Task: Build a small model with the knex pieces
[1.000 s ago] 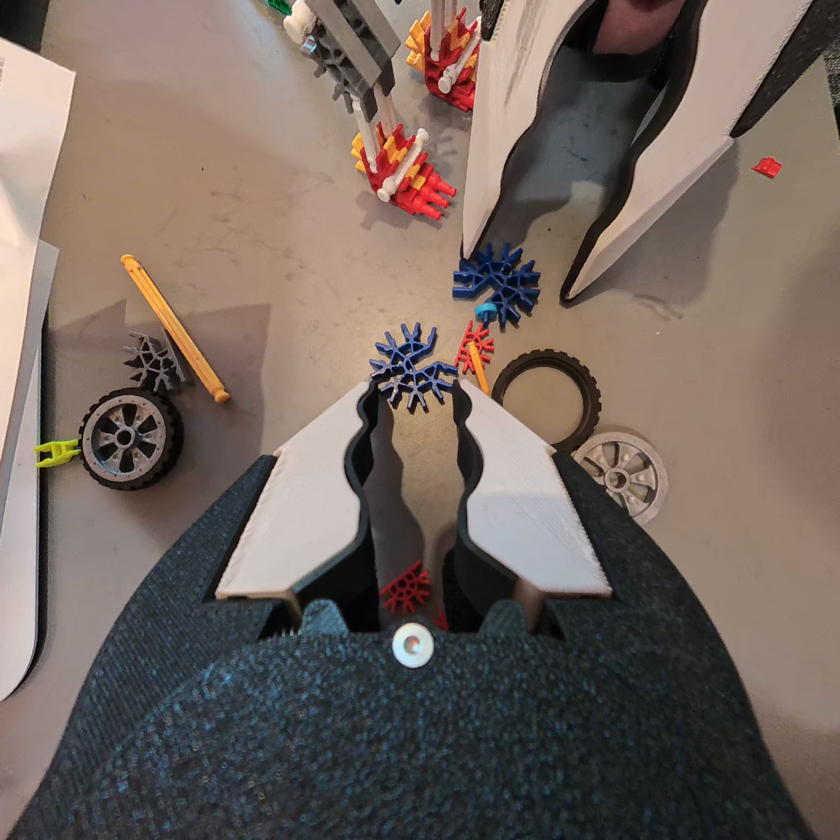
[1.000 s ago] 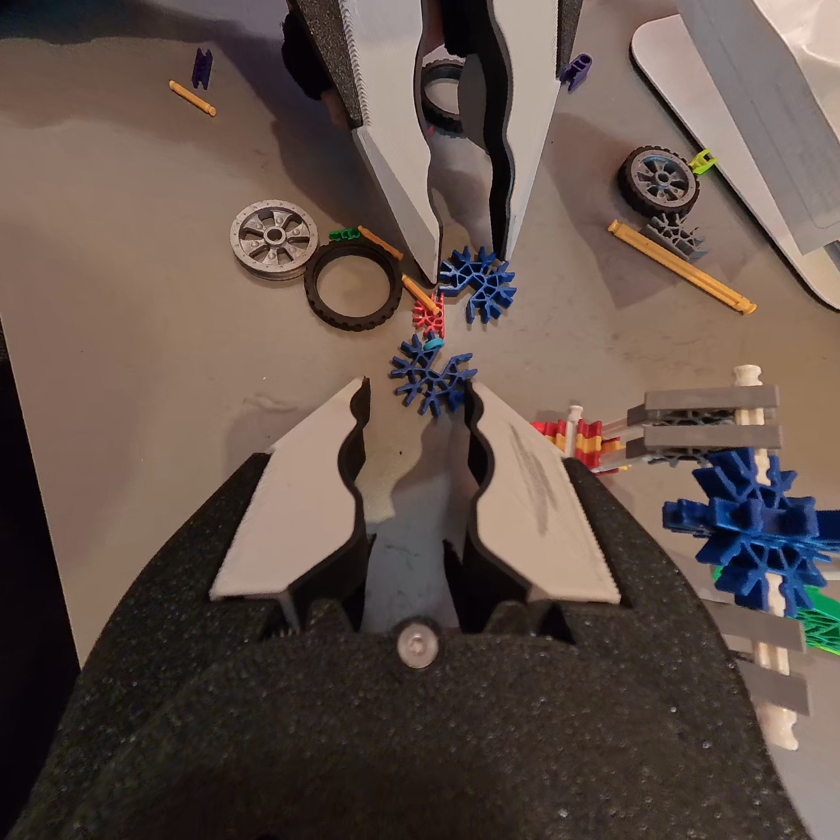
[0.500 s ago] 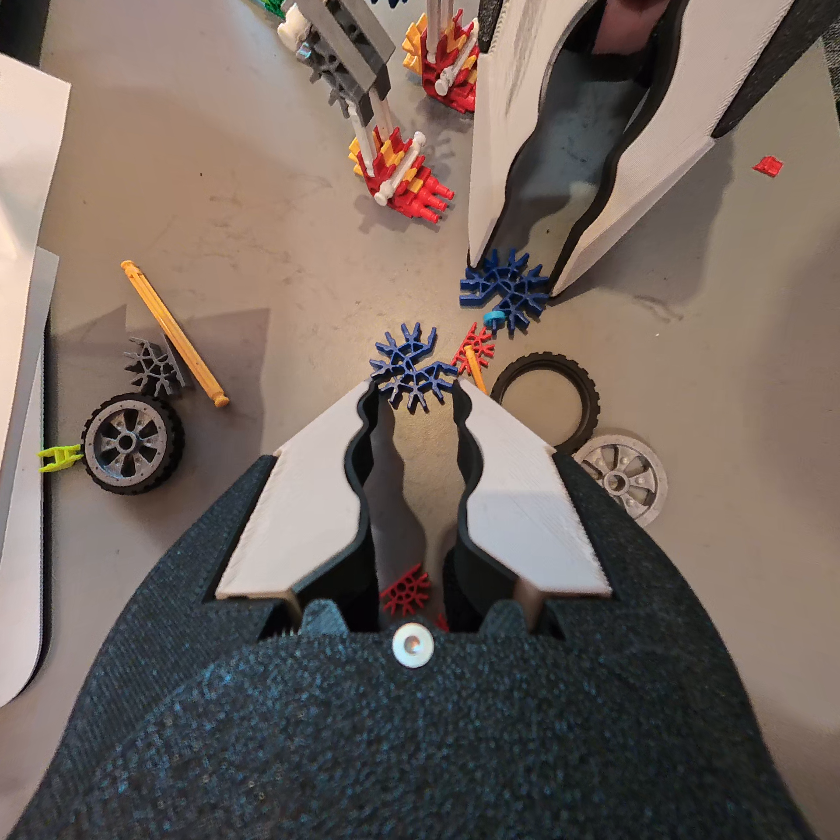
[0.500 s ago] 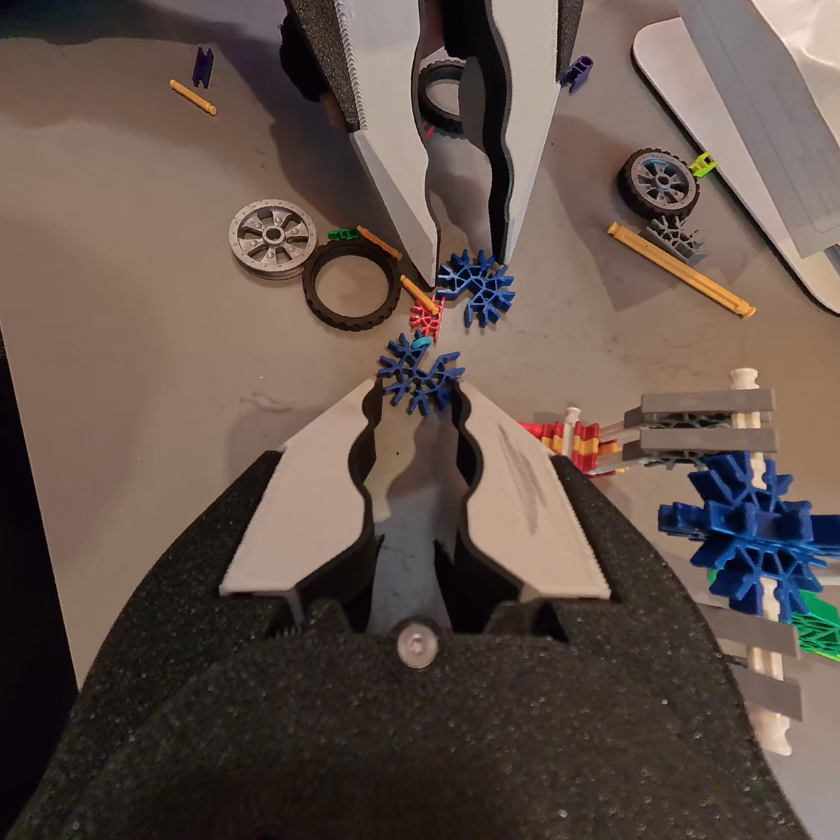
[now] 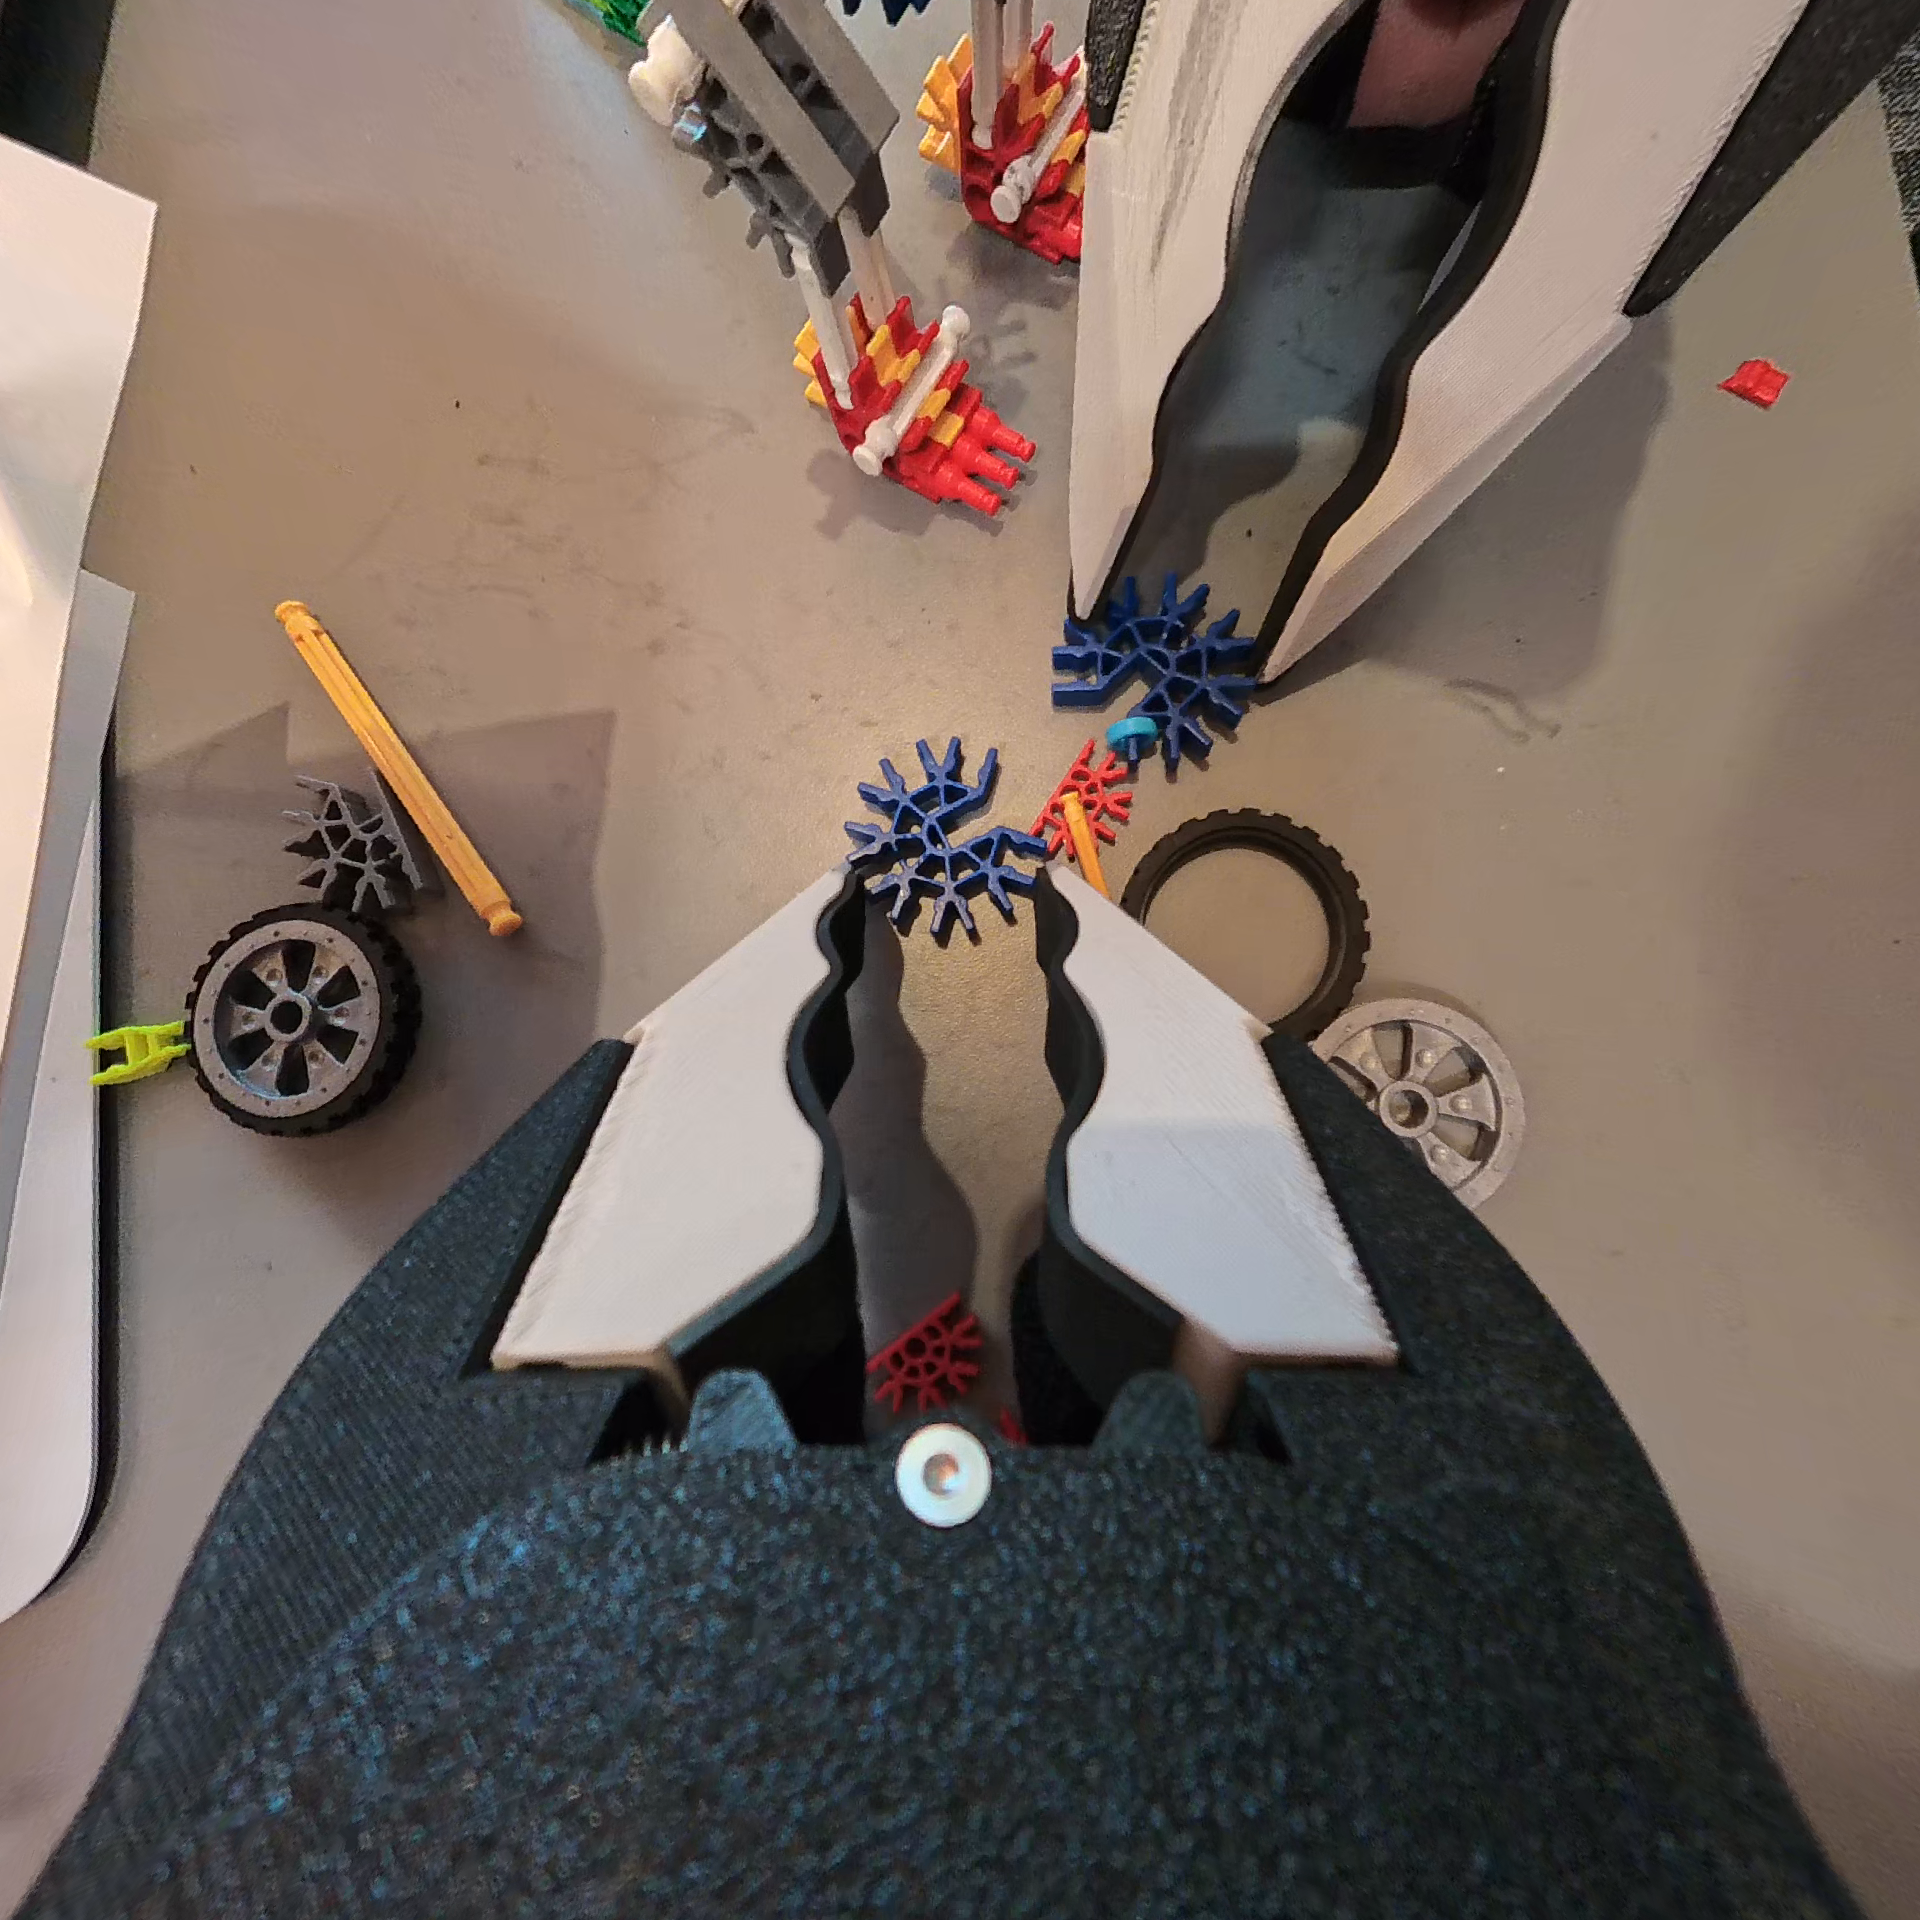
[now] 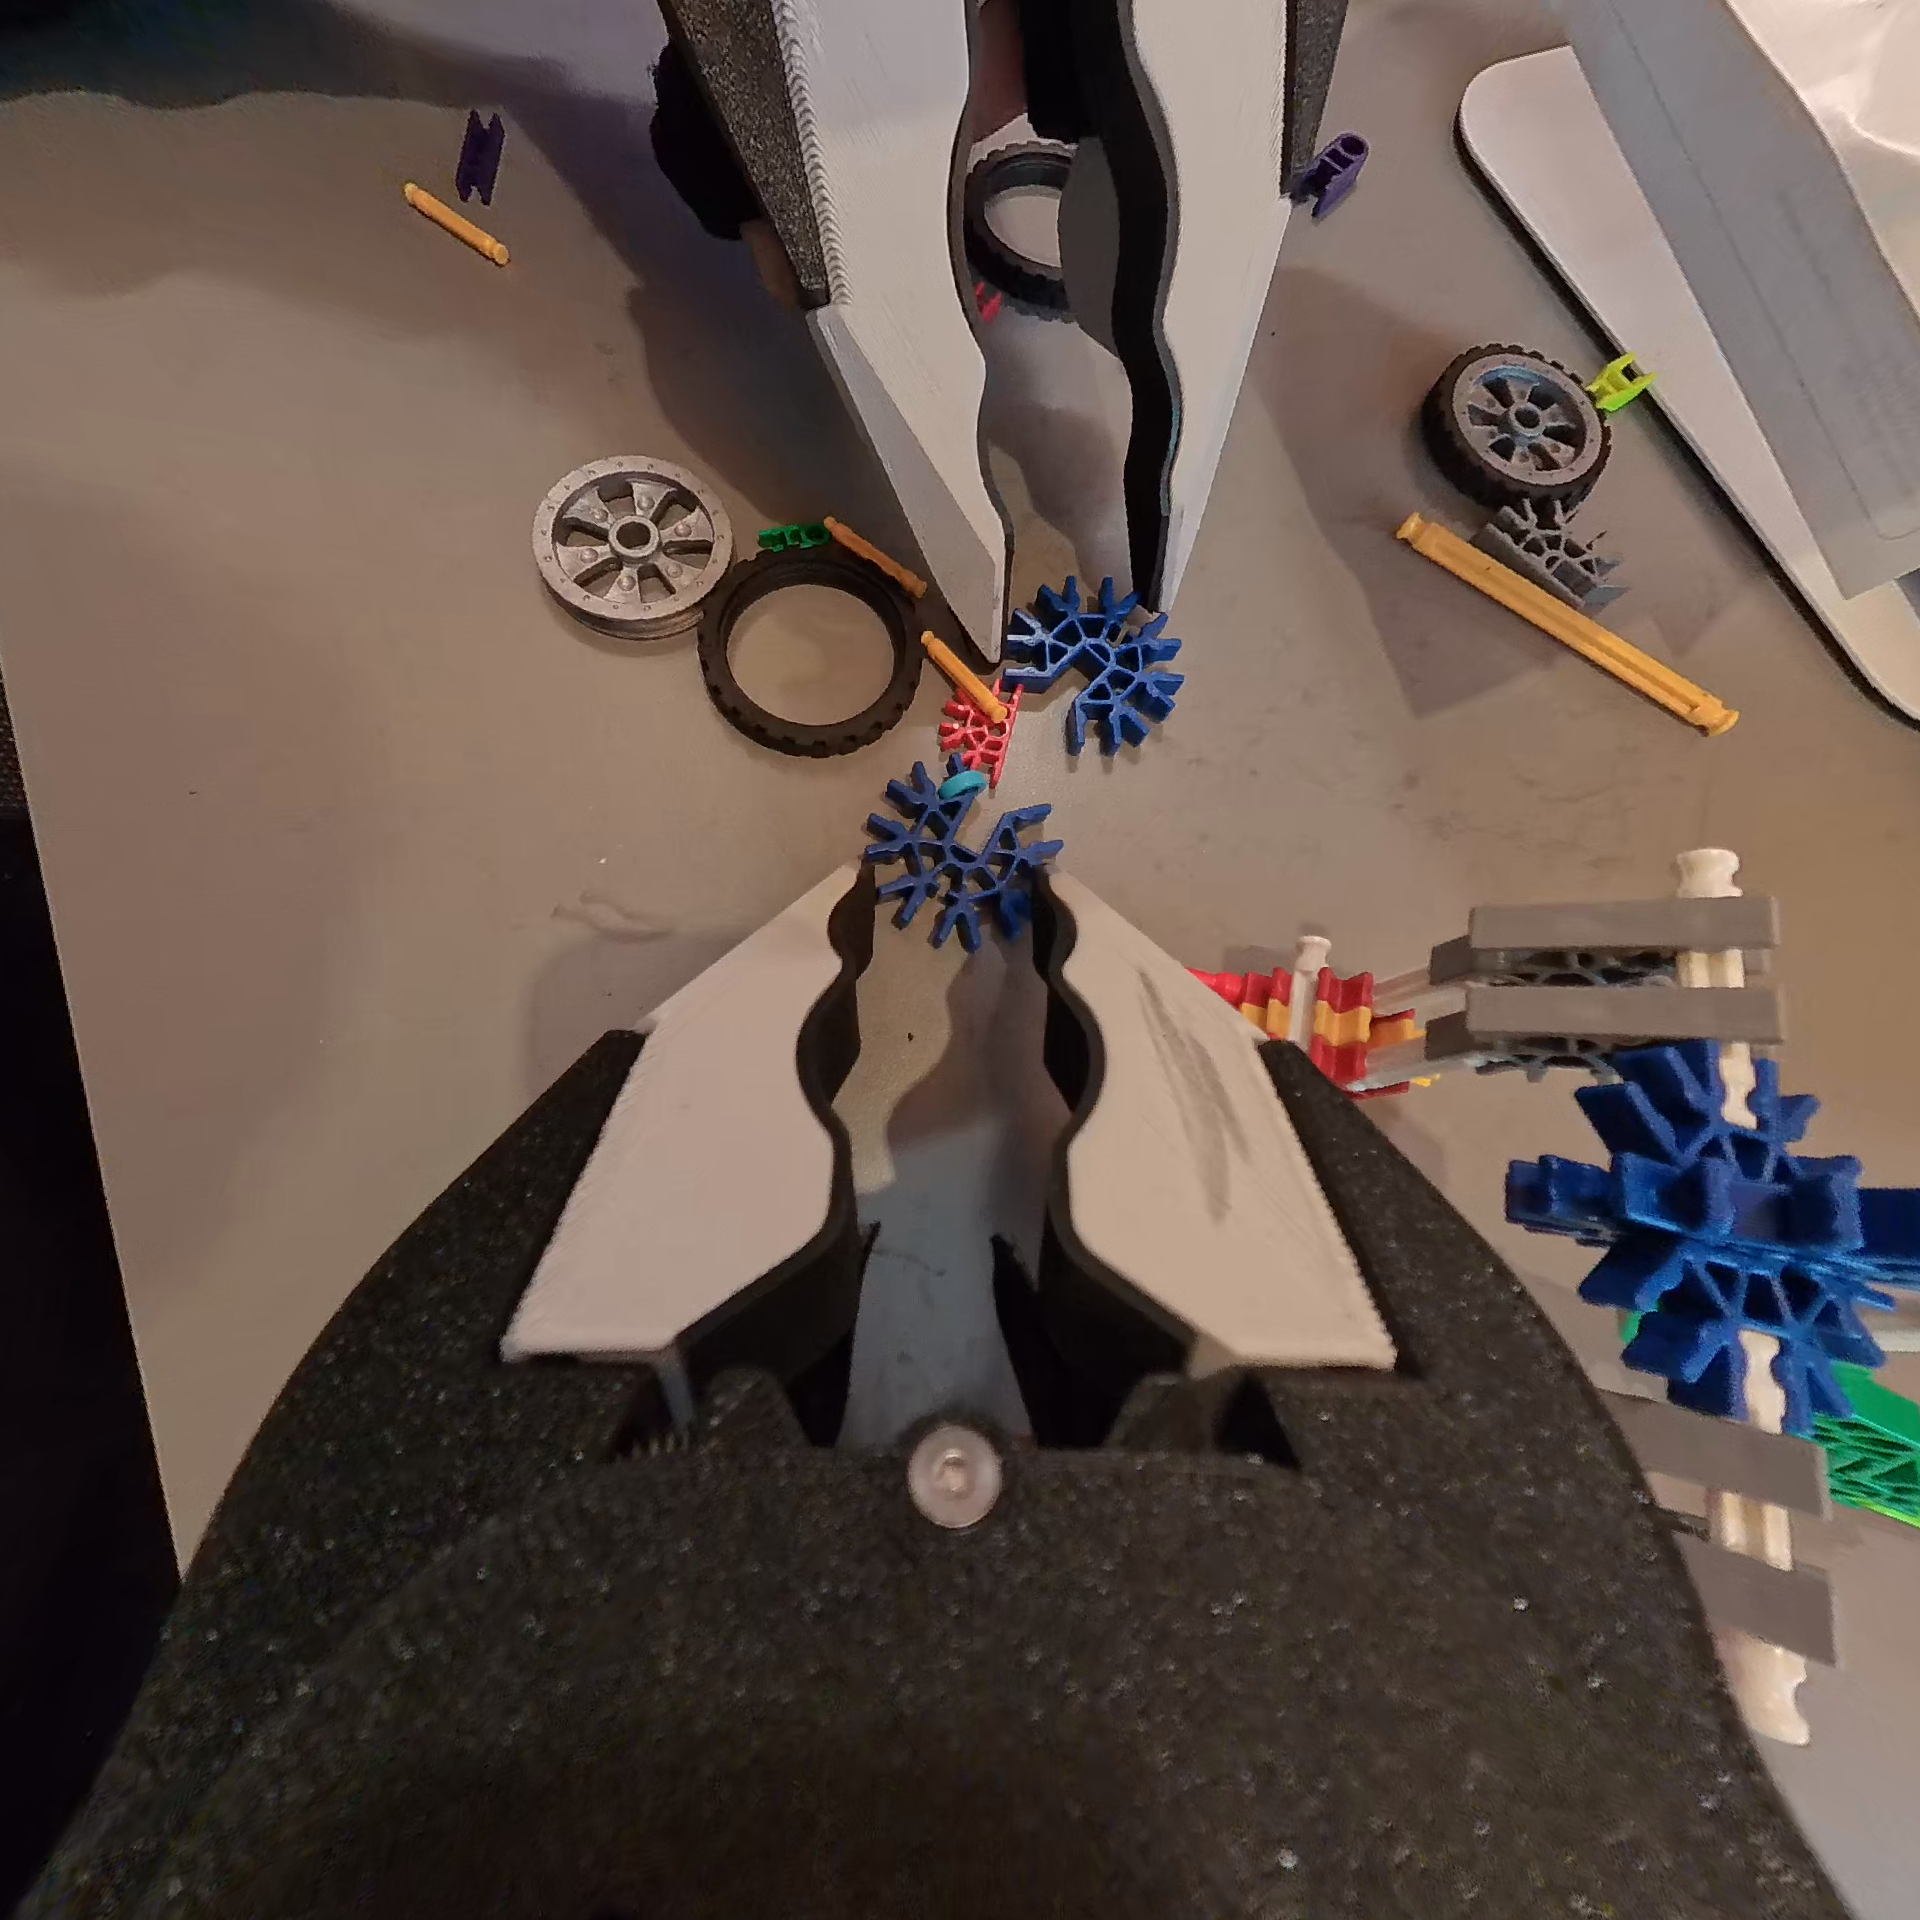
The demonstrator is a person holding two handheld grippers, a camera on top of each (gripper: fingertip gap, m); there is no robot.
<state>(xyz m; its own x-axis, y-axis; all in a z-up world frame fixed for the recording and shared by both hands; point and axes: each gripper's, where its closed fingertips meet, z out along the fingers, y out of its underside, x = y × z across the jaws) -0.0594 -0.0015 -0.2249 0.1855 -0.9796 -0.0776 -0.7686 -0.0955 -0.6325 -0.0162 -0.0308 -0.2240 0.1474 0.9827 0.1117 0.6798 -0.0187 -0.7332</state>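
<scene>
Down on the grey table (image 5: 520, 436), the left gripper (image 5: 943, 902) has its two white fingers set apart around a blue snowflake-shaped connector (image 5: 940, 840); both tips touch its spokes, yet whether they truly pinch it cannot be told. Opposite, the right gripper (image 6: 951, 883) stands the same way about a second blue connector (image 6: 956, 852), with its tips at either edge of the piece and a gap left between them. A small teal ring (image 6: 961, 788) sits on that second connector. Between the two blue pieces lies a red connector (image 6: 977, 727) with a short orange rod (image 6: 961, 665) across it. Just beside these are an empty black tyre (image 5: 1242, 914) and, touching it, a silver wheel hub (image 5: 1418, 1101). Farther left in the left wrist view lie a long orange rod (image 5: 395, 758), a grey connector (image 5: 348, 852), a complete wheel (image 5: 301, 1018) and a lime clip (image 5: 135, 1049). A built model of grey bars, white rods and red-and-yellow connectors (image 5: 914, 395) stands beyond.
</scene>
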